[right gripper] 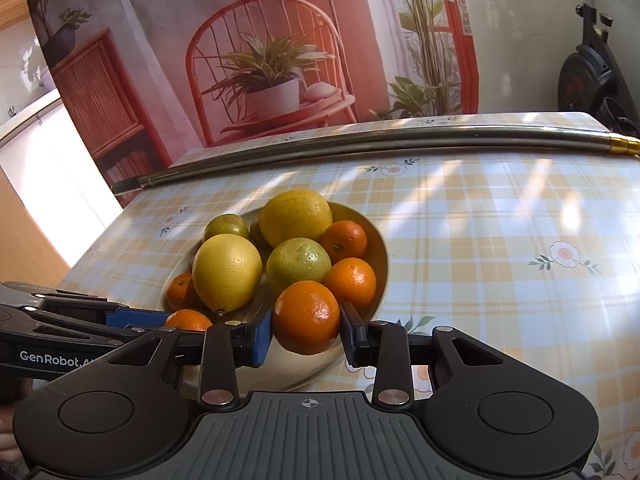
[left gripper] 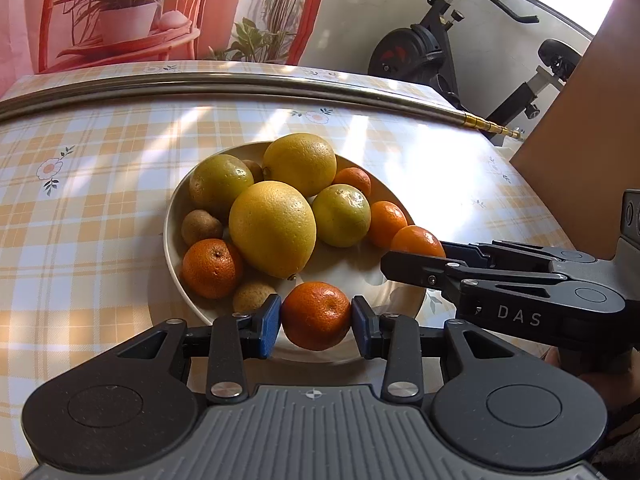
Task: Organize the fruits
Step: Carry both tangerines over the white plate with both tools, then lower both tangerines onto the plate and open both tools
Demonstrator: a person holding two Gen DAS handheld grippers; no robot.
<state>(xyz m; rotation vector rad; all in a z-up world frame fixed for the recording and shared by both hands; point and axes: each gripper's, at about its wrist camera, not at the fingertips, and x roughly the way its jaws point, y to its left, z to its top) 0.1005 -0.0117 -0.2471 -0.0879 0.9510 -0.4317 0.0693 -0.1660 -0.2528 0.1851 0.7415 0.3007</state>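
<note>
A white bowl (left gripper: pixel 172 236) on the checked tablecloth holds large yellow citrus (left gripper: pixel 272 228), green oranges (left gripper: pixel 341 216), kiwis (left gripper: pixel 201 226) and several tangerines. My left gripper (left gripper: pixel 316 318) is shut on a tangerine (left gripper: pixel 316 314) at the bowl's near rim. My right gripper (right gripper: pixel 307 330) is shut on another tangerine (right gripper: pixel 307 316) at the bowl's right near edge (right gripper: pixel 380 280). The right gripper shows in the left wrist view (left gripper: pixel 416 264) with that tangerine (left gripper: pixel 416 240) between its fingers. The left gripper's arm (right gripper: pixel 72 332) shows at the left of the right wrist view.
A metal rod (left gripper: pixel 240 88) lies across the far side of the table. A printed backdrop (right gripper: pixel 280 60) hangs behind. An exercise bike (left gripper: pixel 440 48) stands at the back right. A brown board (left gripper: pixel 592 140) stands at the right.
</note>
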